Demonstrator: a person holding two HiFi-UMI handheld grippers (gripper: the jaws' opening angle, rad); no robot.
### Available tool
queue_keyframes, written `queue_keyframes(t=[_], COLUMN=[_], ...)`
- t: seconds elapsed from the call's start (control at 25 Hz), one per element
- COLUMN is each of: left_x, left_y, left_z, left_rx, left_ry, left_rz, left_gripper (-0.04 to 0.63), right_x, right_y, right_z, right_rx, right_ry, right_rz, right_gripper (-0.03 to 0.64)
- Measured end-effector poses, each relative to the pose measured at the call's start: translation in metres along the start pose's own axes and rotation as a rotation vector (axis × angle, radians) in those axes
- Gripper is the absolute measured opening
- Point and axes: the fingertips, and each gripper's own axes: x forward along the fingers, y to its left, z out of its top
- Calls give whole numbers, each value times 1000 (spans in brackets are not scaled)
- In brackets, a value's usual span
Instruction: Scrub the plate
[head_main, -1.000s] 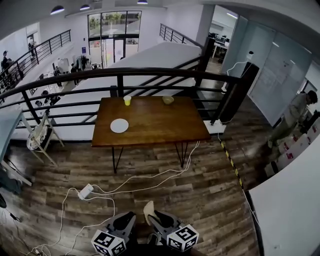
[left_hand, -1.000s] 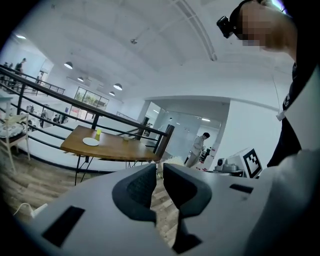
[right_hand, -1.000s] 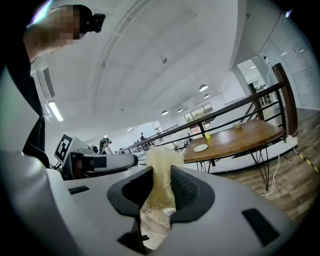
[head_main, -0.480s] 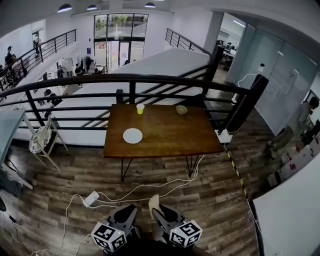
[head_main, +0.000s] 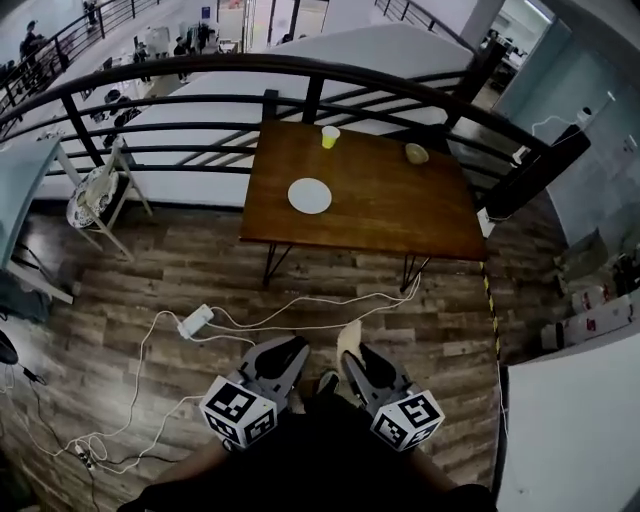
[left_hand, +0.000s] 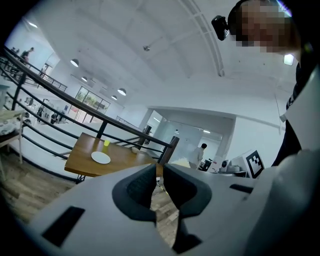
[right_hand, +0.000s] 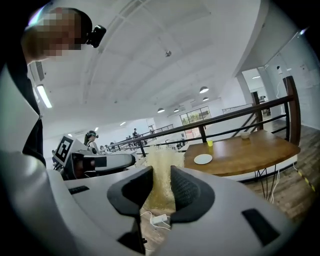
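Note:
A white plate (head_main: 310, 195) lies on the brown wooden table (head_main: 400, 215), far ahead of both grippers. The left gripper view shows the plate (left_hand: 100, 157) small and distant, as does the right gripper view (right_hand: 203, 159). My right gripper (head_main: 362, 358) is low in the head view, shut on a pale yellow sponge (right_hand: 162, 162) that sticks out past its jaws. My left gripper (head_main: 283, 352) hangs beside it, its jaws (left_hand: 157, 172) shut with nothing between them. Both are over the floor, well short of the table.
A yellow cup (head_main: 330, 137) and a small bowl (head_main: 417, 153) stand at the table's far side. A black railing (head_main: 200, 75) runs behind it. A power strip (head_main: 195, 321) and white cables lie on the wood floor. A white counter (head_main: 575, 430) is at right, a chair (head_main: 97, 195) at left.
The view has tipped down and come closer: the table and plate look larger and nearer. Both grippers sit higher in the head view, still side by side.

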Motion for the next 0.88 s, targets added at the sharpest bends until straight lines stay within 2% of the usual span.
queue_keyframes(t=[0.16,0.52,0.72,0.88], left_x=[6,27,72,122], left_y=[23,62,85,98], left_z=[1,22,28,47], left_rx=[-34,-34,-62,-53], left_ry=[13,4,11,21], left_rz=[22,119,146,158], left_gripper=[54,54,54,54], right_x=[23,73,101,121], right_y=[-6,-25,-70,-114], right_z=[1,22,34,58], right_rx=[19,23,61,78], right_ry=[28,40,49,47], right_rz=[16,102,120,126], right_gripper=[118,118,118,118])
